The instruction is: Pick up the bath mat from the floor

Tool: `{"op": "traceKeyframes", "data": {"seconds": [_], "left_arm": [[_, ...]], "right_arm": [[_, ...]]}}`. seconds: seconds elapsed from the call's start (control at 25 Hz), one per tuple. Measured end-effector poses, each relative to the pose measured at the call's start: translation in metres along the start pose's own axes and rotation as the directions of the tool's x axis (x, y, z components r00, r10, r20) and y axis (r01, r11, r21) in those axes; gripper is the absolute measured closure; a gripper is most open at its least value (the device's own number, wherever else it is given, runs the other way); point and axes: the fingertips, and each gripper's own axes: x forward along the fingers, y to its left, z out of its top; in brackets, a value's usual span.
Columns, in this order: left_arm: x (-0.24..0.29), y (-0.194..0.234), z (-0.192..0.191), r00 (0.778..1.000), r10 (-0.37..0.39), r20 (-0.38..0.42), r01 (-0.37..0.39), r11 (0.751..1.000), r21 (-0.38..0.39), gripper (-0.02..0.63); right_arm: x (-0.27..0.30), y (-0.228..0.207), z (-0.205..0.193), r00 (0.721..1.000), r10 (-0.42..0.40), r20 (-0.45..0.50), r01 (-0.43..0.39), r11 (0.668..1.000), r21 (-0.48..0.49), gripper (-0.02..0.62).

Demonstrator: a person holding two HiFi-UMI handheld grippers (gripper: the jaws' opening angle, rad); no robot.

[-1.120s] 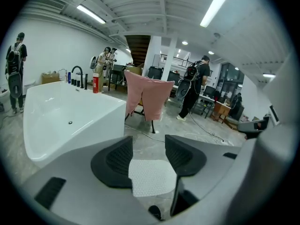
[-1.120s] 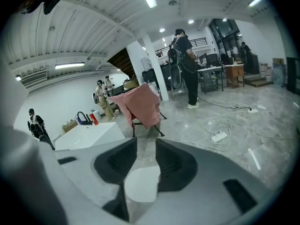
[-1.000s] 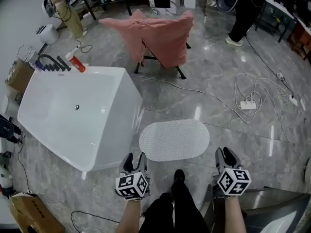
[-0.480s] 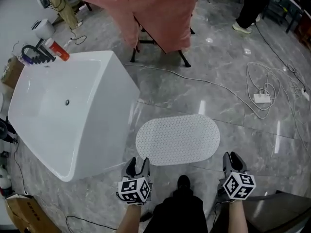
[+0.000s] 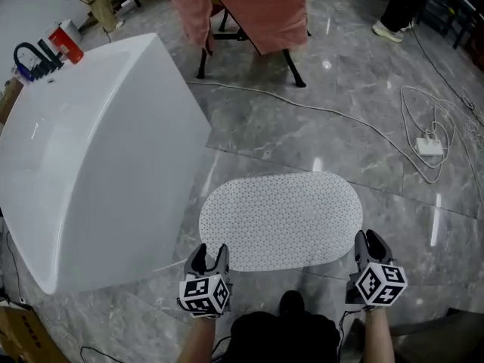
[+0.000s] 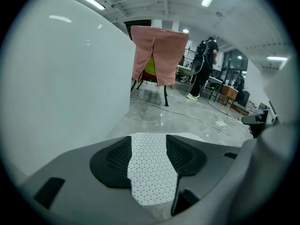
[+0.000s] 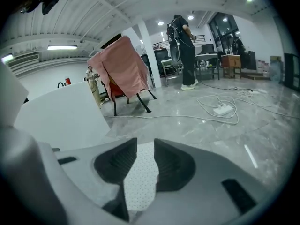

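While the white oval dotted bath mat [image 5: 281,219] lies flat on the grey marble floor [image 5: 318,138], nothing is lifted: your left gripper [image 5: 209,252] is opening, your right gripper [image 5: 368,240] stands apart, both empty.

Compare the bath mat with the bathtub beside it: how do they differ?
The bath mat is a thin, dotted oval lying flat on the floor; the bathtub is a tall, smooth, glossy block. The bathtub is far bigger than the bath mat. Both are white.

White dotted bath mat [image 5: 281,219], grey marbled floor [image 5: 340,127]
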Motion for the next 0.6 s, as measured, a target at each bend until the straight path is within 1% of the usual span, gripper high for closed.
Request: {"op": "traceKeyframes", "data": {"seconds": [0.16, 0.32, 0.4, 0.52, 0.6], "left_arm": [[0.04, 0.019, -0.037, 1.0, 0.011, 0.019, -0.011, 1.0, 0.003, 0.377], [0.07, 0.036, -0.075, 1.0, 0.024, 0.014, -0.024, 1.0, -0.012, 0.375], [0.083, 0.047, -0.088, 0.999, 0.03, 0.015, -0.03, 0.999, -0.021, 0.374], [0.094, 0.067, -0.104, 0.998, 0.063, 0.011, -0.063, 0.998, -0.029, 0.371], [0.101, 0.079, -0.112, 0.997, 0.074, 0.004, -0.074, 0.997, -0.025, 0.367]], "right_arm": [[0.043, -0.009, -0.038, 1.0, 0.016, 0.017, -0.015, 1.0, -0.023, 0.482], [0.074, -0.011, -0.073, 1.0, 0.029, 0.002, -0.029, 0.998, -0.054, 0.483], [0.087, -0.008, -0.084, 0.999, 0.039, 0.0, -0.039, 0.997, -0.059, 0.483], [0.109, 0.006, -0.095, 0.997, 0.078, -0.01, -0.079, 0.994, -0.078, 0.482], [0.117, 0.015, -0.104, 0.996, 0.09, -0.017, -0.091, 0.992, -0.093, 0.483]]}}
